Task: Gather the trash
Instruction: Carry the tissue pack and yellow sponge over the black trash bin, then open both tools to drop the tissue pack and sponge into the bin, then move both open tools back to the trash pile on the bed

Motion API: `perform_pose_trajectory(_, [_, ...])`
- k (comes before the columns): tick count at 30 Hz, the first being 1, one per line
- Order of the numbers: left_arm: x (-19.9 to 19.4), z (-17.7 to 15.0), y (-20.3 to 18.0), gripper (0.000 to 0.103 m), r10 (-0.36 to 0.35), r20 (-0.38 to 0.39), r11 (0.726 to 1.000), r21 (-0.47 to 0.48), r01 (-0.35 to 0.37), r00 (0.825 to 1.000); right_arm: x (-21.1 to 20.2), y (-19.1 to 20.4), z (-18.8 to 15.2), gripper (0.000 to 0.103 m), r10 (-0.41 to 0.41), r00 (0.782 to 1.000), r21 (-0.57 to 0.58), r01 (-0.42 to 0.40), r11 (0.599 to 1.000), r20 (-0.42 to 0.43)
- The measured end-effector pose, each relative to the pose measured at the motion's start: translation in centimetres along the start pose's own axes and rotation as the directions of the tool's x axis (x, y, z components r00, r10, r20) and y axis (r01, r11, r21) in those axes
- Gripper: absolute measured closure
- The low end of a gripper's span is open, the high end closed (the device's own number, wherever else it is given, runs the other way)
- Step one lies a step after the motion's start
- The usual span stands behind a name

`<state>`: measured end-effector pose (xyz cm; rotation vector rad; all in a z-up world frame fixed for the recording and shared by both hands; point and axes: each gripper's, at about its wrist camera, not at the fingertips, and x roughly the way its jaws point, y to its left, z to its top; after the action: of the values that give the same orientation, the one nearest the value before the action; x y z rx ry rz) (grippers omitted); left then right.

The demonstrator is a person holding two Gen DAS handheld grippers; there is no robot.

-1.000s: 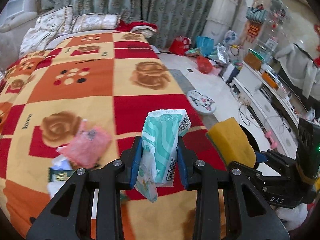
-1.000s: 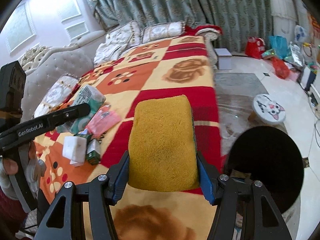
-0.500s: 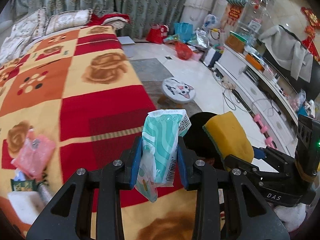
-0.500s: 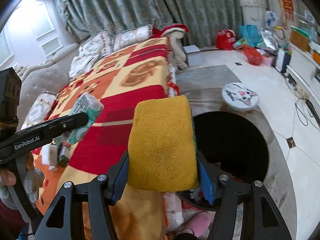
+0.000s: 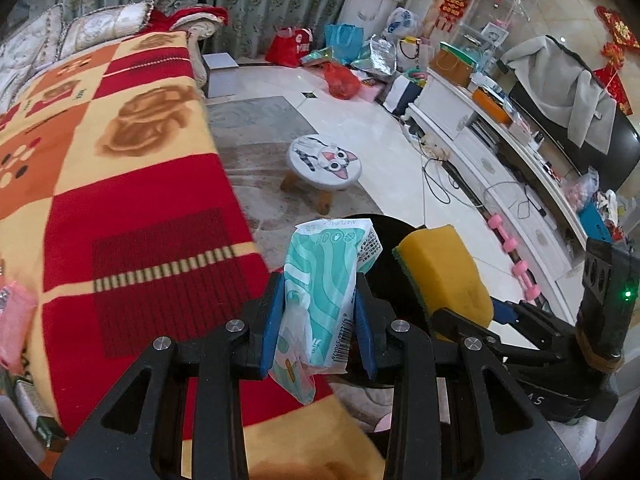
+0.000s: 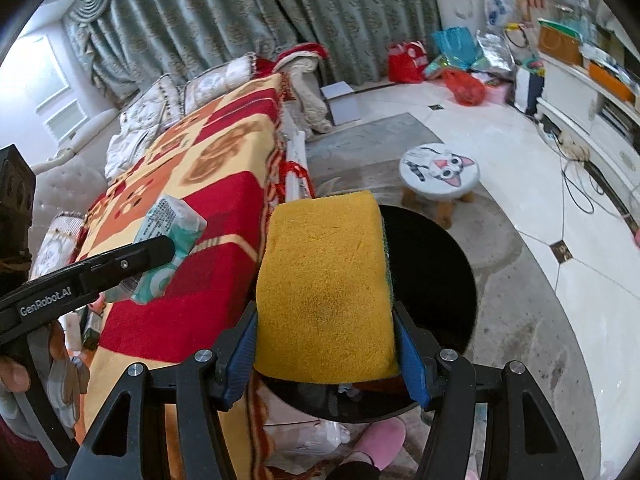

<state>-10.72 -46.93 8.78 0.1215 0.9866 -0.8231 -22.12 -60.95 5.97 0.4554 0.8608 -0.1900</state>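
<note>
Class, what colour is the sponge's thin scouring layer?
Green, under the yellow sponge; clearest in the right wrist view.

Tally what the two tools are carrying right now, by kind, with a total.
Tissue packs: 1, the teal pack clamped in the left tool
Sponges: 1, the yellow sponge clamped in the right tool
Total: 2

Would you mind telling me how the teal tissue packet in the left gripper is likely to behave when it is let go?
The tissue packet is probably soft: it pinches in where the left gripper squeezes it. Its loose lower end droops, so it looks floppy. The glossy wrapper may be slippery.
</note>
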Motion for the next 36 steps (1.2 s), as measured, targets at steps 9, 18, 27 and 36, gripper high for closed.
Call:
perform_pose_trajectory(9, [1.9, 0.2, -1.3, 0.071, -0.043, -0.036, 0.999, -0.013, 0.042, 0.998, 0.5, -1.8, 0.0, 0.041, -0.019, 1.0, 0.045, 0.019, 0.999, -0.011])
perform_pose_trajectory(18, [2.6, 0.2, -1.4, 0.047, -0.093, -0.057, 0.995, -0.036, 0.091, 0.994, -0.3, -2.6, 0.3, 0.024, -0.019, 0.999, 0.087, 0.017, 0.996, 0.028])
perform_pose_trajectory(27, [1.2, -0.3, -1.0, 0.046, -0.058, -0.042, 0.998, -0.03, 0.056, 0.997, 0.1, -2.1, 0.0, 0.023, -0.007, 1.0, 0.08, 0.007, 0.997, 0.001])
perform_pose_trajectory(36, [-1.4, -1.1, 0.0, 0.046, 0.034, 0.013, 0.999, -0.009, -0.034, 0.999, 0.0, 0.1, -0.4, 0.023, 0.006, 1.0, 0.036, -0.005, 0.999, -0.008])
